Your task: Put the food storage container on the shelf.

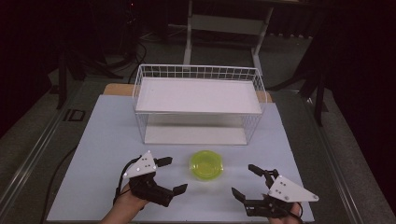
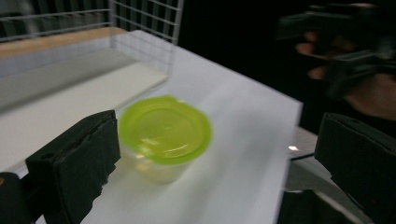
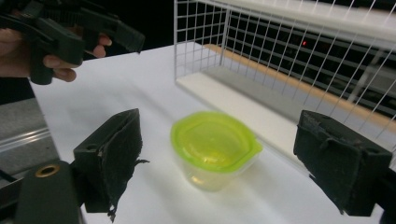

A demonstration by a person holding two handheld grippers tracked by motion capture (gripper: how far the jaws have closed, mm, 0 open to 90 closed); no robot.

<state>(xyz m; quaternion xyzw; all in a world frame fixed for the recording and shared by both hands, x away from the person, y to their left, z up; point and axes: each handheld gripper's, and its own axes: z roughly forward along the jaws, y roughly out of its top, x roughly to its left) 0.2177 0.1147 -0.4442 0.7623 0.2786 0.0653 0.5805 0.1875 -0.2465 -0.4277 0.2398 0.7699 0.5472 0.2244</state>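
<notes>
A small clear container with a lime-green lid (image 1: 206, 165) stands upright on the white tabletop (image 1: 102, 140), just in front of the wire rack. My left gripper (image 1: 175, 175) sits to its left, jaws wide apart and empty, pointing toward it. In the left gripper view the container (image 2: 163, 135) lies ahead of the left gripper (image 2: 217, 133), close to one jaw but untouched. My right gripper (image 1: 243, 180) is open to the container's right. The right gripper view shows the container (image 3: 215, 144) centred ahead of the right gripper (image 3: 222, 128), apart from both pads.
A white wire rack (image 1: 140, 88) with an upper shelf and a lower white board stands at the back of the table. The other hand's gripper (image 3: 56, 32) appears far off in the right gripper view. Dark floor and cables surround the table.
</notes>
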